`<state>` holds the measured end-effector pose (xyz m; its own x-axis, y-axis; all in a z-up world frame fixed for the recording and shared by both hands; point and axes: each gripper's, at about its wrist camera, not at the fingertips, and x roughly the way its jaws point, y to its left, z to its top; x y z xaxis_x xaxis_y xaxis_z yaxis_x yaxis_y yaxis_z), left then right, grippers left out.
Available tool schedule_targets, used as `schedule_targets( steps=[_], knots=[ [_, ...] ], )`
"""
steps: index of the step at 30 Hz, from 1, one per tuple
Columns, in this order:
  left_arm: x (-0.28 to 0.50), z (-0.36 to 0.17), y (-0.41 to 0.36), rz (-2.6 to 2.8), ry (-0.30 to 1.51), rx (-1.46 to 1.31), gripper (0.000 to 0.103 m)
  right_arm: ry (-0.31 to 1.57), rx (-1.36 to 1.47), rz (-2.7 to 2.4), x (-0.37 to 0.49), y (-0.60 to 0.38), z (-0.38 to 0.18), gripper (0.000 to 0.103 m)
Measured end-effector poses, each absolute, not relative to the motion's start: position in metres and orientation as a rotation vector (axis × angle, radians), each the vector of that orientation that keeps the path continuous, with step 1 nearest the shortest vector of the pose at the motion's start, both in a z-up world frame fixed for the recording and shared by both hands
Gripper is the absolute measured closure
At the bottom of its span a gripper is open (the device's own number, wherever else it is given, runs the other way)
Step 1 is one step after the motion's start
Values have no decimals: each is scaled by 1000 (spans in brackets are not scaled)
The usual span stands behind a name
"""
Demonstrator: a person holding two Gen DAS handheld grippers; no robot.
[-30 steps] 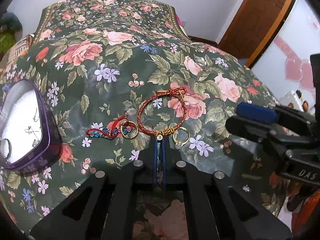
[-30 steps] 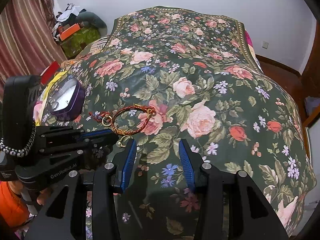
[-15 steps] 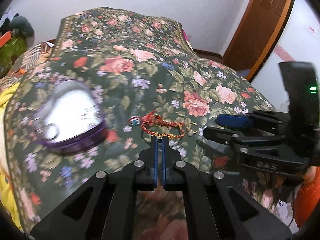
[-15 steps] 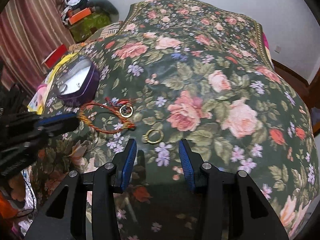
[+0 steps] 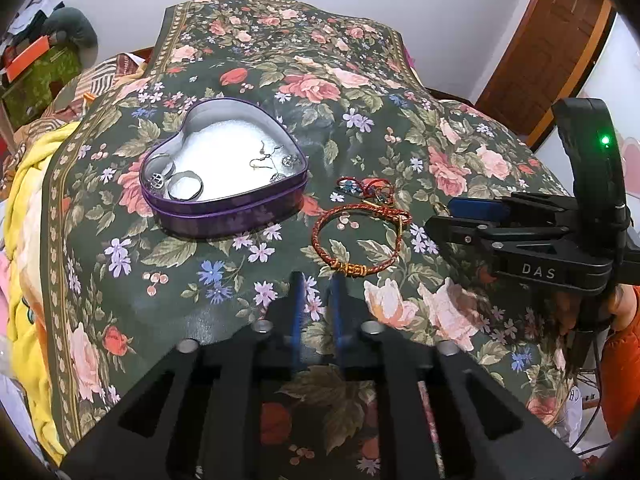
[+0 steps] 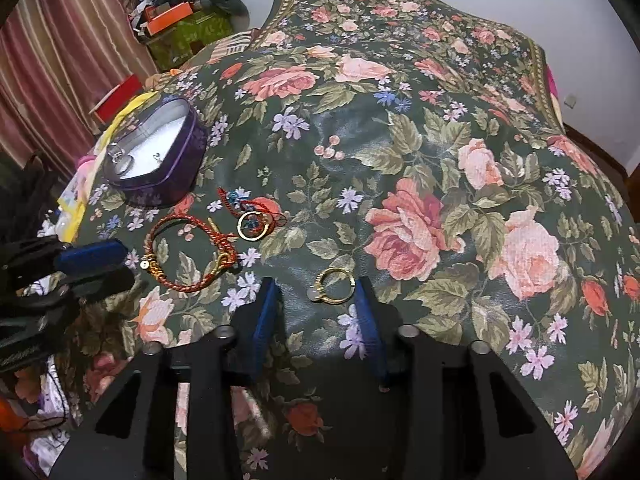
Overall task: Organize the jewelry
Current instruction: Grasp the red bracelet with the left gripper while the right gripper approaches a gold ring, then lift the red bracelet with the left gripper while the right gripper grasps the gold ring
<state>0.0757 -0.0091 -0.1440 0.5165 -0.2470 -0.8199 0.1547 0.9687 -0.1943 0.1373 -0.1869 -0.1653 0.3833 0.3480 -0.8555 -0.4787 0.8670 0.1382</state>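
A purple heart-shaped tin (image 5: 224, 208) sits open on the floral bedspread, holding silver rings and earrings; it also shows in the right wrist view (image 6: 160, 168). A red braided bracelet (image 5: 356, 240) lies right of it, just ahead of my left gripper (image 5: 318, 280), whose jaws stand slightly apart and empty. The bracelet also shows in the right wrist view (image 6: 188, 252). A red cord with a gold ring (image 6: 252, 224) lies beyond it. A gold ring with a pale stone (image 6: 334, 286) lies between the open fingertips of my right gripper (image 6: 316, 292).
The floral bedspread (image 6: 440, 160) covers a rounded bed that drops off on all sides. A yellow blanket (image 5: 24, 200) lies at the left edge. Boxes and clutter (image 6: 180, 20) stand by the curtain. A wooden door (image 5: 552, 40) is at the right.
My left gripper has pulled back and its jaws have parted a little, leaving the bracelet nearer the tin. My right gripper has moved forward around the gold ring.
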Motion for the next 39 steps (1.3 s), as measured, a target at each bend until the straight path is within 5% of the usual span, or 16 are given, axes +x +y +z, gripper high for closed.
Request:
schedule_targets(
  steps=[3,11,16,23,27,37,39],
  knots=[
    [74,-142,-13,-248,990,-92,61,1058,-120,530,138,-189,-166,94],
    [85,-146,-28,-259,1019,-86,50,1046,-71,527,135,-197,-162,95],
    [94,-152,-42,-264,1020,-50,31,1028,-93,526,128,-199,-157,95],
    [104,-158,-51,-229,1000,-14,32,1049,-138,522,131,-197,-158,86],
    [108,-159,-50,-208,987,-4,47,1033,-151,509,136,-190,-157,70],
    [110,-159,-35,-222,977,-64,67,1059,-139,543,149,-178,-167,72],
    [110,-159,-35,-221,975,-67,69,1060,-134,547,148,-179,-167,86]
  ],
)
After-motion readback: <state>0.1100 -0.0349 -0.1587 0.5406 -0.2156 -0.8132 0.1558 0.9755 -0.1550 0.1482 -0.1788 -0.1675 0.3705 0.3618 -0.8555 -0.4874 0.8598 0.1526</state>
